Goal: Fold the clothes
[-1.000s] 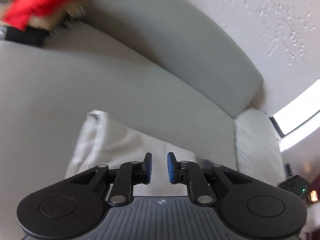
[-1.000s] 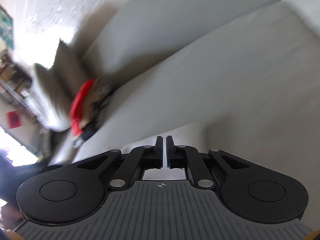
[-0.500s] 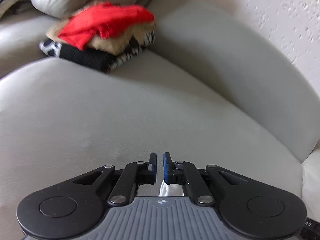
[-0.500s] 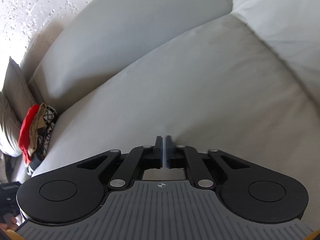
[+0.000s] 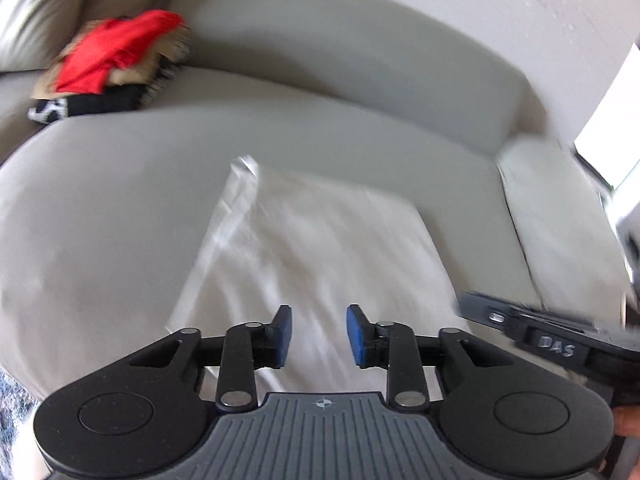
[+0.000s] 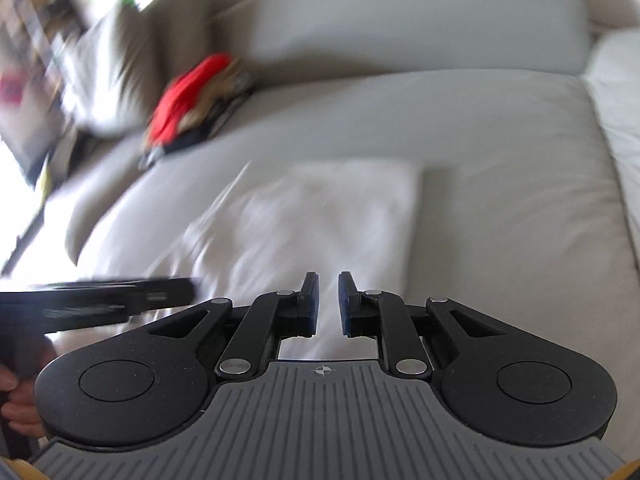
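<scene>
Both grippers are pulled back, jaws opening on nothing: left gripper (image 5: 319,336), right gripper (image 6: 328,304). One folded white cloth (image 5: 316,248) is left on the sofa (image 5: 100,216); one pile (image 5: 108,68) lies far left.

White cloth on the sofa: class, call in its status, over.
Left gripper and right gripper opening, nothing between pads. White cloth folded flat on sofa cushion. Nothing blocking.

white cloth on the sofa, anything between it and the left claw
Nothing visible. The white cloth lies flat on the sofa seat, directly ahead of the left claw, whose jaws are opening with nothing between them.
</scene>
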Available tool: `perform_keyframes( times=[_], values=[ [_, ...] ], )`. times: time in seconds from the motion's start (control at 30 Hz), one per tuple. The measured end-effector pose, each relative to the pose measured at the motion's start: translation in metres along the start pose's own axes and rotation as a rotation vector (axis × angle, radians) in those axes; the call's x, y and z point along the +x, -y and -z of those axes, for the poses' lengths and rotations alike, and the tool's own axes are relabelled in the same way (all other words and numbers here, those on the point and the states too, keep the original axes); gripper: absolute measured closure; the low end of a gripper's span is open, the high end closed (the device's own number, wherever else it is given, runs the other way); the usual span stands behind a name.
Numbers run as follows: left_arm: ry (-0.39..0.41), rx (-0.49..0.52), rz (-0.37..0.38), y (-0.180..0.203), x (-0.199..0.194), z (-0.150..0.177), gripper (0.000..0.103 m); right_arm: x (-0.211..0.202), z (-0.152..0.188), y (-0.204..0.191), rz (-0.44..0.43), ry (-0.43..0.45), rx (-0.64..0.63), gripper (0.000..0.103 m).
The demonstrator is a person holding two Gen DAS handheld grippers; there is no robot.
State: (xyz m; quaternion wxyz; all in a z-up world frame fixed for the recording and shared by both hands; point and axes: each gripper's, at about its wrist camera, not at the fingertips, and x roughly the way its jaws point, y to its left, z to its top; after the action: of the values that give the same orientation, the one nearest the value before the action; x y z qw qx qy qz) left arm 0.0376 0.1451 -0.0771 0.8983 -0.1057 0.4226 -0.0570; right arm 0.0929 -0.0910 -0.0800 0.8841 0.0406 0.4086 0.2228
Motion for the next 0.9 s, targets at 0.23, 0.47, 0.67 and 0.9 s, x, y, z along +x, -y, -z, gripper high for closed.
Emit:
perform_keyframes(
  times=[0.23,0.47,0.67,0.9],
  values=[
    [-0.072,0.128,-0.061,0.027,0.013,0.028,0.077,-0.004,0.031,-0.026,0.07,-0.077,-0.155,0.083],
    [-0.114,0.095,-0.085,0.023,-0.007,0.04,0.077,-0.044,0.05,-0.01,0.063,-0.104,-0.081,0.081],
    [-0.206,0.053,0.009,0.008,-0.014,0.049,0.075,-0.068,0.056,0.024,0.018,-0.142,0.106,0.066],
    [-0.005,-0.132,0.012,-0.039,-0.04,0.002,0.043,-0.075,0.029,0.06,-0.05,-0.029,0.316,0.049]
  ],
)
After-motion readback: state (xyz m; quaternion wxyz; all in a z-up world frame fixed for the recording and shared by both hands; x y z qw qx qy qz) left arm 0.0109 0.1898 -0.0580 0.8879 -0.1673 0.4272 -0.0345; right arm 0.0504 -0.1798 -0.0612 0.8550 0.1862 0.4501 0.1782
